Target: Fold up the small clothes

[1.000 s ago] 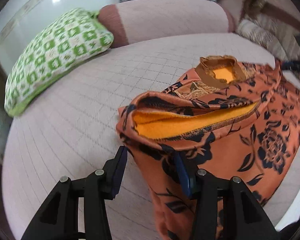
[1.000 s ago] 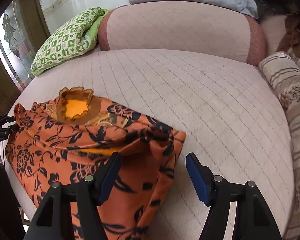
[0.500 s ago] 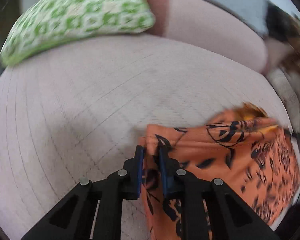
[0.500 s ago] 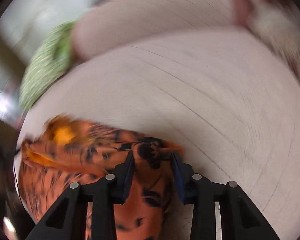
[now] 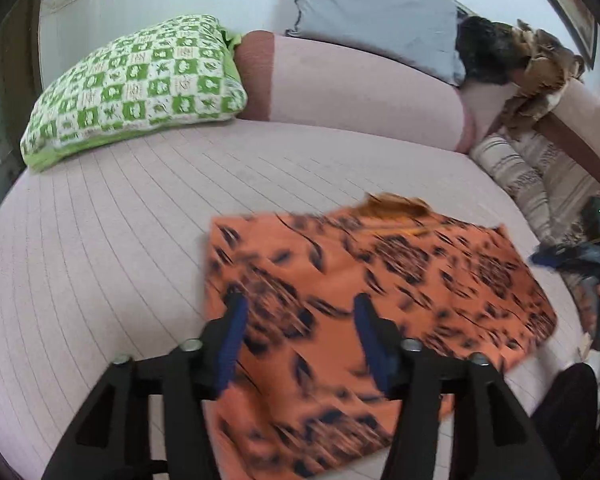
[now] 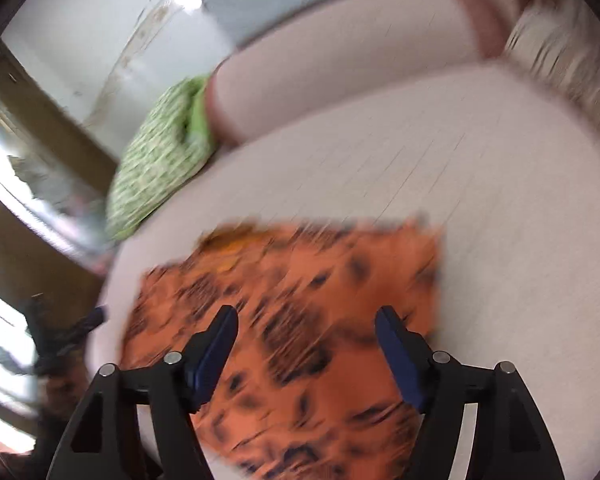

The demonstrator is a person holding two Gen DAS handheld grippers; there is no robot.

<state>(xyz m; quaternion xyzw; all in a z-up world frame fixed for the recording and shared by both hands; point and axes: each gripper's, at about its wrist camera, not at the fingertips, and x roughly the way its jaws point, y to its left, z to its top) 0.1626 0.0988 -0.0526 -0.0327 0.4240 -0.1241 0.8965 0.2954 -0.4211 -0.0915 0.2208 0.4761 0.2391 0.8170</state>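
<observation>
The orange garment (image 5: 380, 280) at lower centre looks like soft matt printed cloth, though blur hides its weave. The pink mattress cover (image 5: 100, 260) is matt quilted fabric; the green checked pillow (image 5: 140, 84), upper left, woven cloth.

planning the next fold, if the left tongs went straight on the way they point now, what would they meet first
Probably the orange black-flowered cloth lying on the pale pink quilted cushion; the left tongs, opening, aim down at it. Blur leaves depth unclear.

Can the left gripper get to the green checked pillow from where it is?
Probably yes. The left gripper, jaws opening and pressing on nothing, is over the orange garment. Between it and the green checked pillow lies only bare pink bed cover, though it is a long reach.
</observation>
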